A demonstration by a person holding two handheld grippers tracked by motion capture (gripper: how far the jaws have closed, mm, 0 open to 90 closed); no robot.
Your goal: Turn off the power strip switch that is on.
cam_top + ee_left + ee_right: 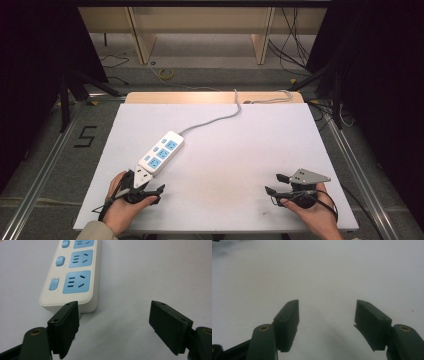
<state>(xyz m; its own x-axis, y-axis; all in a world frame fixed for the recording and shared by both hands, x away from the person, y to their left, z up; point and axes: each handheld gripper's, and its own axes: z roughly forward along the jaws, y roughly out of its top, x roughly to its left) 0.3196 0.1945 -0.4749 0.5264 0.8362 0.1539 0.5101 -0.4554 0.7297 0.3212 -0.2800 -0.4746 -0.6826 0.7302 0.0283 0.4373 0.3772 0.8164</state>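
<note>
- Left gripper [150,192]: jaws apart, nothing between them, resting at the table's [250,135] near left edge; in the left gripper view its left jaw sits just beside the strip's near end.
- Power strip [161,151]: one, lying flat and slanted left of centre, its cord [216,119] running off the far edge. Three blue sockets [76,282] and three switches [53,284] can be counted.
- Handling, as I judge it: a rigid, smooth plastic shell, light but slippery; best gripped across its narrow sides, and the cord may drag.
- Right gripper [274,184]: jaws apart and empty, well apart from the strip, over bare table.
</note>
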